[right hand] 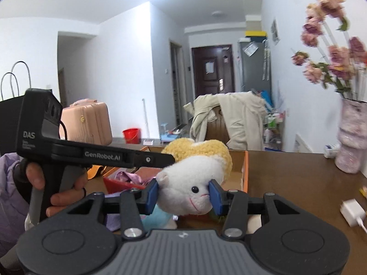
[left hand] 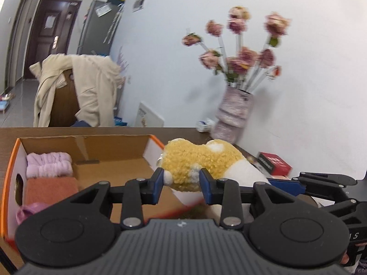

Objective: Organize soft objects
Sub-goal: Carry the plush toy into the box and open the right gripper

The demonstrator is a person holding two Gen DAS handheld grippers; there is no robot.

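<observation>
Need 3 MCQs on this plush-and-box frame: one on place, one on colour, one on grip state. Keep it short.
1. Where does the folded lilac towel lie?
A. in the cardboard box
B. on the chair
C. beside the vase

2. What colour is the curly body of the plush toy?
A. blue
B. yellow
C. grey

3. How is the plush toy held?
A. by neither gripper
B. by the left gripper alone
C. by both grippers

Answers:
1 A, the towel sits against the box's left inner wall, behind a rust-coloured cloth.
2 B, the fleece is yellow in both views, with a white head.
3 C, the left gripper pinches the yellow end, and the right gripper clamps the white head; both pairs of pads press into the plush.
</observation>
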